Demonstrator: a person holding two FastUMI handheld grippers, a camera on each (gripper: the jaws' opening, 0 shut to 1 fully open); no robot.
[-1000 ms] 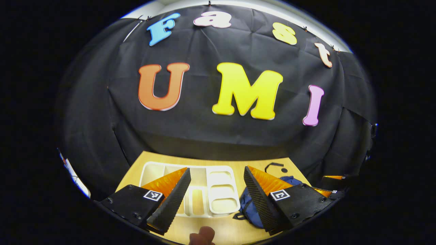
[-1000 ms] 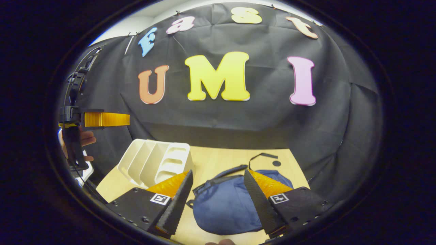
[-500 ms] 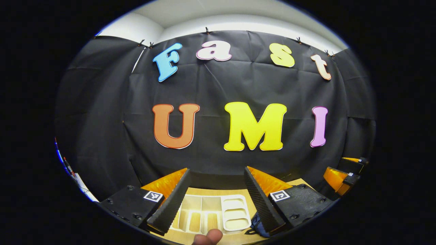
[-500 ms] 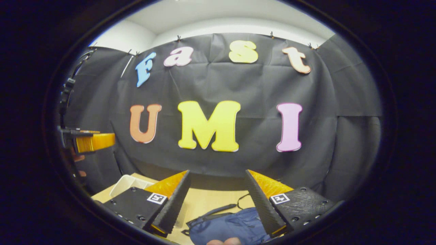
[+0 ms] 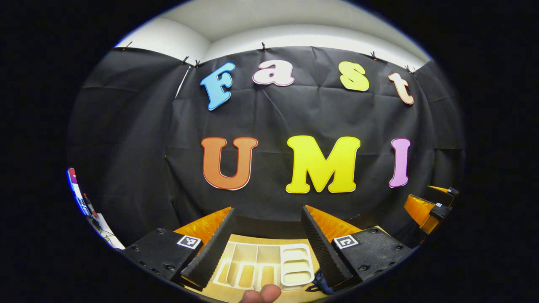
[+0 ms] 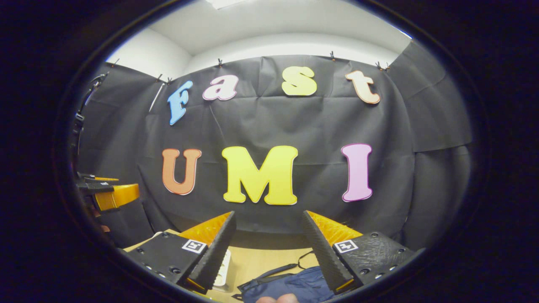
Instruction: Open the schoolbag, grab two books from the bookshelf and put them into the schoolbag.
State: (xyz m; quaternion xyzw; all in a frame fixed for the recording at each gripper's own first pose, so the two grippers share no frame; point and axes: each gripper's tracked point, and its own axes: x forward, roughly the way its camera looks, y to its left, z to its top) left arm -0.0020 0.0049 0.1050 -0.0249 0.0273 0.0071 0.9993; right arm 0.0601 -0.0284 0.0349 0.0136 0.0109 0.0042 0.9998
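My left gripper (image 5: 267, 209) is open with nothing between its fingers, and it points at the booth wall above the table. Below it a white bookshelf rack (image 5: 263, 266) lies on the wooden table (image 5: 294, 294), its compartments bare. A corner of the blue schoolbag (image 5: 321, 281) peeks out beside the right finger. My right gripper (image 6: 269, 213) is open too, with nothing in it. The blue schoolbag (image 6: 290, 285) lies under it with its dark strap (image 6: 273, 270) stretched out on the table (image 6: 261, 256). An edge of the rack (image 6: 223, 267) shows beside its left finger.
The right gripper (image 5: 425, 206) hangs at the right edge of the left gripper view. In the right gripper view the left gripper (image 6: 111, 195) is at the left edge. A thumb tip (image 5: 262, 293) shows at the bottom. Black cloth walls the table at the back.
Both grippers have tilted upward: table, rack and bag have sunk to the bottom of both views and more wall and ceiling show. Both stay open.
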